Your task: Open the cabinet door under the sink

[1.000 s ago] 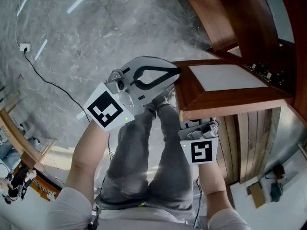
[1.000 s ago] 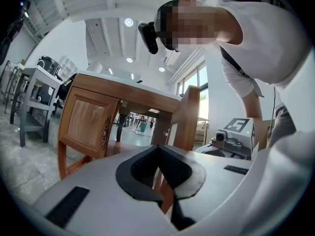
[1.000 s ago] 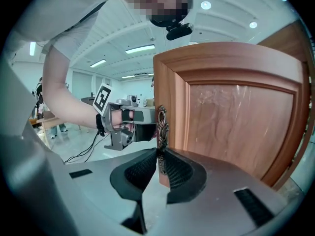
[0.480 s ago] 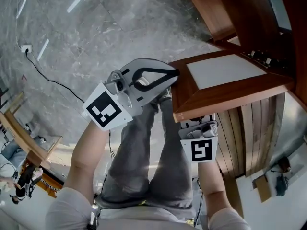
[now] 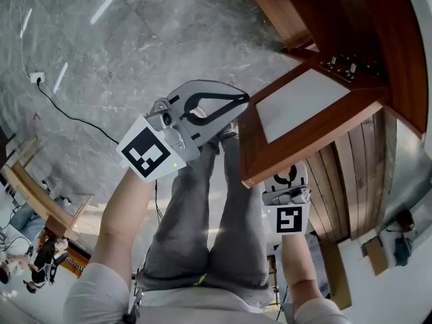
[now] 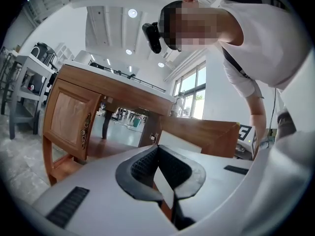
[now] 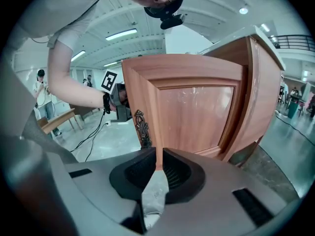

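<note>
The cabinet door (image 5: 307, 139), reddish wood with a white inner panel, stands swung out from the cabinet (image 5: 337, 19). My left gripper (image 5: 244, 101) is shut, its tips against the door's free edge on the inner side. In the left gripper view the jaws (image 6: 157, 151) are closed, with the door (image 6: 206, 136) just behind them. My right gripper (image 5: 287, 175) sits below the door, partly hidden by its frame. The right gripper view shows closed jaws (image 7: 157, 163) facing the door's outer face (image 7: 197, 117), beside the ornate handle (image 7: 142, 128).
The person's legs (image 5: 202, 214) in grey trousers stand between the grippers on a grey marble floor. A black cable (image 5: 67, 113) runs to a floor socket (image 5: 35, 78). Wooden slats (image 5: 337, 181) lie under the door. A wooden frame (image 5: 34, 194) is at far left.
The door has swung further out from the cabinet. The left gripper stayed at its free edge. The right gripper shifted slightly right and lower under the door.
</note>
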`<move>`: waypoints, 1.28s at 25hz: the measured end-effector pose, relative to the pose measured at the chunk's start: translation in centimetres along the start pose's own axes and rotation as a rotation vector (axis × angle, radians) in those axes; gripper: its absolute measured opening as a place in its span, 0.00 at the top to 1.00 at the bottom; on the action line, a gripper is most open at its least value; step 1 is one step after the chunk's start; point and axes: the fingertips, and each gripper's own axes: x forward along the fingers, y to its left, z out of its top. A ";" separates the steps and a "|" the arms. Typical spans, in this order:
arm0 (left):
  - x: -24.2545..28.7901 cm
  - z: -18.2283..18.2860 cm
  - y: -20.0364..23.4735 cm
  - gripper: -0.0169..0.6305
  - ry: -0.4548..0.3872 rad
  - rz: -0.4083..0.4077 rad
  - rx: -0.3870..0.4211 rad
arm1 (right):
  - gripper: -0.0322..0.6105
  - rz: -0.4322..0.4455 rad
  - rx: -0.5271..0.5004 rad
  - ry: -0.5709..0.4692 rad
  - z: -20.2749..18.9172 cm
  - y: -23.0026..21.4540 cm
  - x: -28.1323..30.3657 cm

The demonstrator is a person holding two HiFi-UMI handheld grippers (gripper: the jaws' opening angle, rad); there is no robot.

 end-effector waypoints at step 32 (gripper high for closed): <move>-2.6 18.7 -2.2 0.96 0.054 0.308 0.129 | 0.87 -0.146 0.020 -0.114 18.4 -3.3 -9.6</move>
